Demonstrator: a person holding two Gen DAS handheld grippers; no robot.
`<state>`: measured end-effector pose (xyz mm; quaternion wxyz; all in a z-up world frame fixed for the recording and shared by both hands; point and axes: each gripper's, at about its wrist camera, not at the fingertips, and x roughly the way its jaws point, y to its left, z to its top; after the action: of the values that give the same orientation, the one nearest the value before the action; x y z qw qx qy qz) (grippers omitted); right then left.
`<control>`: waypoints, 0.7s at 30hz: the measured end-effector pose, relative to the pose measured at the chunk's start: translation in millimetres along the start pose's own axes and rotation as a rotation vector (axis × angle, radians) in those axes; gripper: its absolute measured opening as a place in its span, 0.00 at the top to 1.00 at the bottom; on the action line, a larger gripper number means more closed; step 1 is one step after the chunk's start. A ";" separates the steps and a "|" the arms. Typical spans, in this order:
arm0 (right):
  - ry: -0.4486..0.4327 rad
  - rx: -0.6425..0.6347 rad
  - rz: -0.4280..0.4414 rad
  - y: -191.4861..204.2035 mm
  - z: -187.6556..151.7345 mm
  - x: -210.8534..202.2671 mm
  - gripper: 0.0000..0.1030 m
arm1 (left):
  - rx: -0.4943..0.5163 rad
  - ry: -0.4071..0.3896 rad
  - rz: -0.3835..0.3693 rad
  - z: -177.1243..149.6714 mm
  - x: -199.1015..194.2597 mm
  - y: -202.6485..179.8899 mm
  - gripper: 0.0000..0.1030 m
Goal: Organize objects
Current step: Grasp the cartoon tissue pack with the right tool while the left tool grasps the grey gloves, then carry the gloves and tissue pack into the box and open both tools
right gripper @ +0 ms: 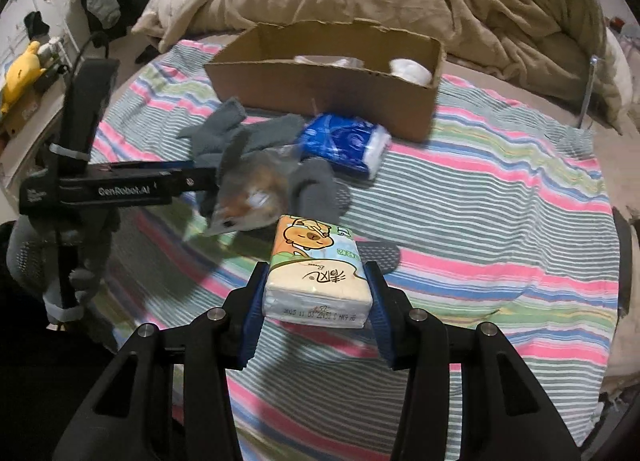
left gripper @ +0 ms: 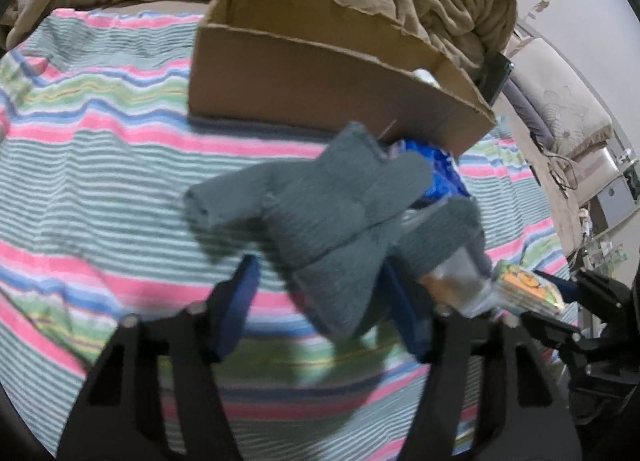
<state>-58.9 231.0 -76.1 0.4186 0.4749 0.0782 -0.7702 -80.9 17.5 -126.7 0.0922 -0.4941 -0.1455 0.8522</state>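
- A white roll [right gripper: 410, 70] and crumpled plastic [right gripper: 332, 60] are seen in the open box [right gripper: 320, 93]
- A tissue pack [right gripper: 316, 273] is clamped by the right hand-held gripper [right gripper: 316, 293]
- A grey sock [left gripper: 320, 213] lies between the left hand-held gripper's [left gripper: 320, 301] part-open jaws; grip unclear

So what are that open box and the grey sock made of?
The box looks like plain brown cardboard, matte, with ragged torn rims. The grey sock looks like soft ribbed knit fabric, going by its fine ridges and limp folds.

One cardboard box [right gripper: 320, 93], two tissue packs [right gripper: 318, 273] [right gripper: 346, 143], two tongs [right gripper: 316, 297] [left gripper: 320, 293].
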 end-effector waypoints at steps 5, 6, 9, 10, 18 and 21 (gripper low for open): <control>-0.003 0.030 -0.026 -12.3 -2.2 -1.8 0.53 | 0.026 -0.019 -0.007 0.8 0.3 -9.1 0.57; -0.007 0.035 -0.029 -14.0 -2.1 -2.9 0.53 | 0.026 -0.026 -0.006 0.6 -0.1 -9.7 0.58; -0.019 0.040 -0.034 -15.4 -1.0 -5.6 0.53 | 0.025 -0.046 -0.004 -0.5 -4.4 -9.7 0.62; -0.022 0.040 -0.034 -15.0 -0.7 -6.0 0.53 | 0.027 -0.053 -0.003 -0.3 -5.9 -10.3 0.63; -0.050 0.025 -0.035 -10.4 7.9 -13.9 0.53 | 0.033 -0.103 0.005 3.7 -24.3 -9.6 0.67; -0.065 0.021 -0.044 -8.8 13.5 -19.8 0.53 | 0.031 -0.113 0.003 6.9 -32.0 -9.1 0.67</control>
<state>-70.2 240.9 -55.6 0.3987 0.4521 0.0669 -0.7951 -70.9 15.5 -94.3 0.0899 -0.4438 -0.1366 0.8811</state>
